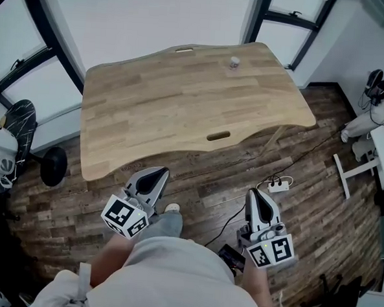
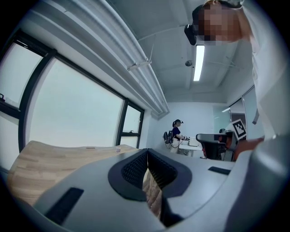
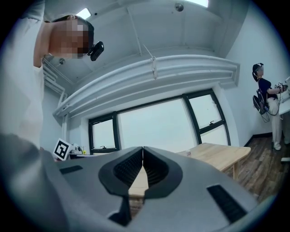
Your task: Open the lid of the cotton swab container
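The cotton swab container stood upright on the wooden tabletop, near the far edge and toward its right end. It stood alone, with nothing touching it. It was too small in every view to tell how its lid sat.

The left claw was held over the plank floor, just short of the near edge of the tabletop and well apart from the container. In the left gripper view its jaws were closed, the ribbed pads met at the tips and nothing was caught between them.

The right claw was held beside it, also over the floor and also well apart from the container. The right gripper view showed its jaws closed tip to tip and empty.

A white power strip lay on the floor just beyond the right claw. A second person stood at the far right of the room.
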The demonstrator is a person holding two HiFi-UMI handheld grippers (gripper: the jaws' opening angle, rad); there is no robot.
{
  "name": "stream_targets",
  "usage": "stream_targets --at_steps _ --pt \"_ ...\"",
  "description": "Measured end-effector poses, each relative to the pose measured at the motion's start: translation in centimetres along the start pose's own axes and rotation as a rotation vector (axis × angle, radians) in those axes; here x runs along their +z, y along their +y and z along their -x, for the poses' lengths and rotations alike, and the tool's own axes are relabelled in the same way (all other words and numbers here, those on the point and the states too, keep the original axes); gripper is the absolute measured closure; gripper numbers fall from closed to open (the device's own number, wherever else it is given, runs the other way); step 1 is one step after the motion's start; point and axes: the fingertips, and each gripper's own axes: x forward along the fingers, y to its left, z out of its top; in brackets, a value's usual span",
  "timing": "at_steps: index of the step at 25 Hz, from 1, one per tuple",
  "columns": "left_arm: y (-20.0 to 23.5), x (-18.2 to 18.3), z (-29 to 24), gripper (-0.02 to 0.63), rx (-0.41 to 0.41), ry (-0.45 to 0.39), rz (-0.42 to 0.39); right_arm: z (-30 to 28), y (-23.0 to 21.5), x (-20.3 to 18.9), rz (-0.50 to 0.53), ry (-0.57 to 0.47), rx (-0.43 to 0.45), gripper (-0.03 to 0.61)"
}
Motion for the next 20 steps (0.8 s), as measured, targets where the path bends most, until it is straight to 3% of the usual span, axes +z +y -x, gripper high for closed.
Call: stream_targets --at_steps 20 --pt "10.2 2.1 -8.4 0.6 -0.139 0.004 -0.023 -10.3 -1.7 -0.3 0.027 0.003 -0.122 0.558"
